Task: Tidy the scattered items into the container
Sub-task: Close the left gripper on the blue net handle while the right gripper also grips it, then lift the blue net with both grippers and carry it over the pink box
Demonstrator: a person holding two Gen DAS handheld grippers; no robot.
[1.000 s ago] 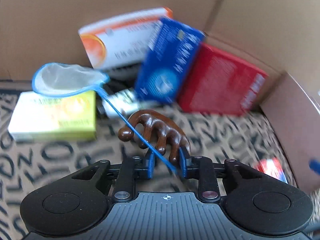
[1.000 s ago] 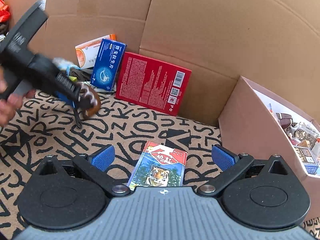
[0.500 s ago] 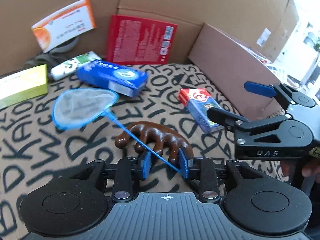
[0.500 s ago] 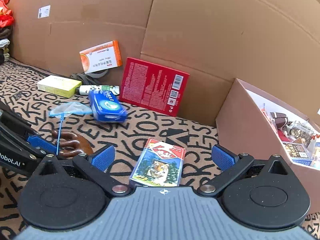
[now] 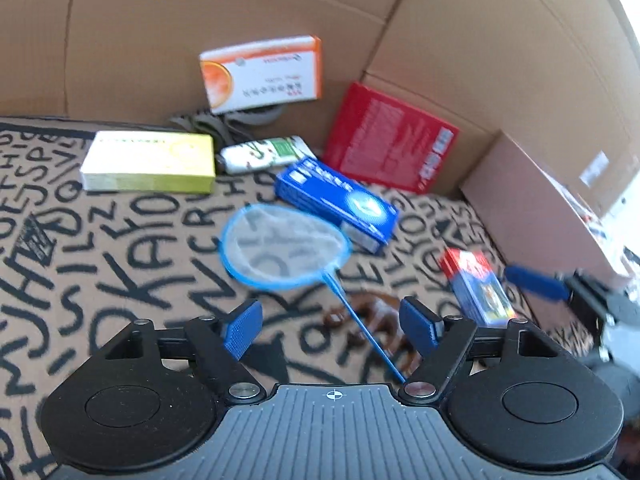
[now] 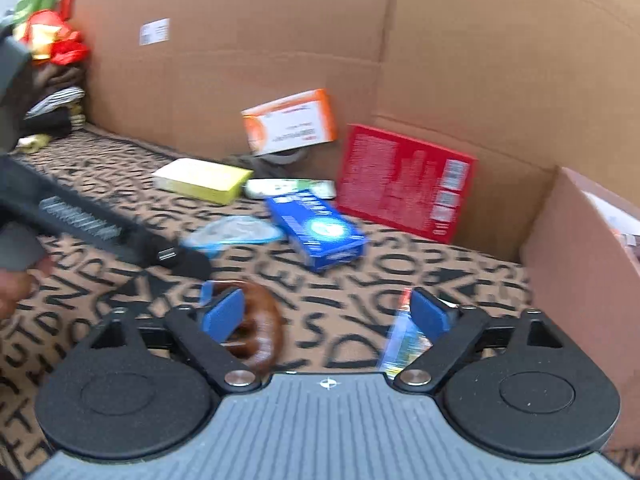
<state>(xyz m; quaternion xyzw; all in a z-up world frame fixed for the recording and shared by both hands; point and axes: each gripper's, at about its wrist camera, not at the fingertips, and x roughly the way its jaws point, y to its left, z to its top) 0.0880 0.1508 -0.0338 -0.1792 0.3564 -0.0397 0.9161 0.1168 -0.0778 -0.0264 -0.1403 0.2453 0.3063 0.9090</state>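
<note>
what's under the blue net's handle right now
The blue net lies on the patterned mat; its thin handle crosses over the brown wooden massager. The handle's far end runs behind the open left gripper, so it is hidden.

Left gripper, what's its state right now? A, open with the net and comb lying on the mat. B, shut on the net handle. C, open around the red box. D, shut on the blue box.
A: the left gripper has its jaws spread apart, and the net and comb lie free on the mat.
</note>
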